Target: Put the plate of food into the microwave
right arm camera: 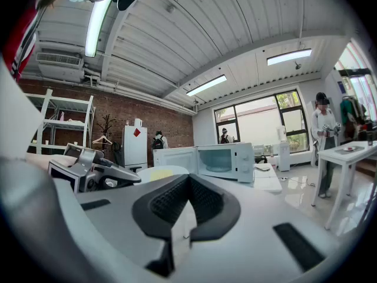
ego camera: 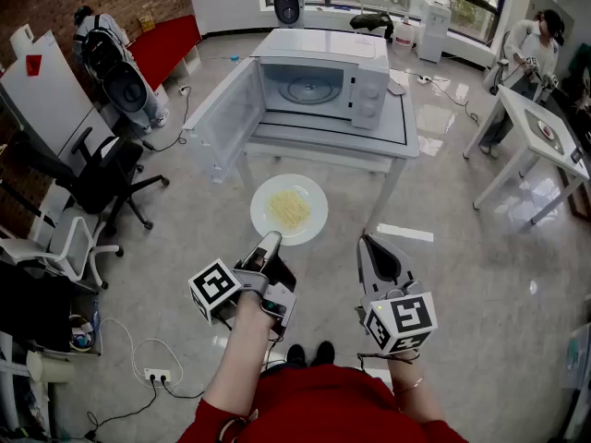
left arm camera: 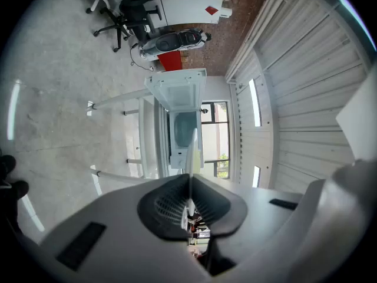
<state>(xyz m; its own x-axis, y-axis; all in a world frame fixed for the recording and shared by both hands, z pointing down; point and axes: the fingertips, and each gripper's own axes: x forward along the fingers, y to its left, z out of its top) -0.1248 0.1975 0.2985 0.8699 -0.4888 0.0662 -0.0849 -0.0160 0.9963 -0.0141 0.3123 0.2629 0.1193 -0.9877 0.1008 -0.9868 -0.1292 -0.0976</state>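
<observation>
A white plate (ego camera: 289, 209) with yellow noodles on it hangs level above the floor, just in front of the table. My left gripper (ego camera: 268, 242) is shut on its near rim; in the left gripper view the plate (left arm camera: 192, 152) shows edge-on as a thin white line between the closed pads. My right gripper (ego camera: 367, 244) hovers to the right of the plate, shut and holding nothing, apart from the rim. The white microwave (ego camera: 319, 81) stands on a white table (ego camera: 406, 132) ahead. Its door (ego camera: 222, 123) is swung wide to the left, and a glass turntable shows inside.
Black and white office chairs (ego camera: 102, 178) stand at the left. A second white table (ego camera: 545, 132) and a person (ego camera: 531, 53) are at the far right. A power strip (ego camera: 155, 375) and cables lie on the floor at lower left.
</observation>
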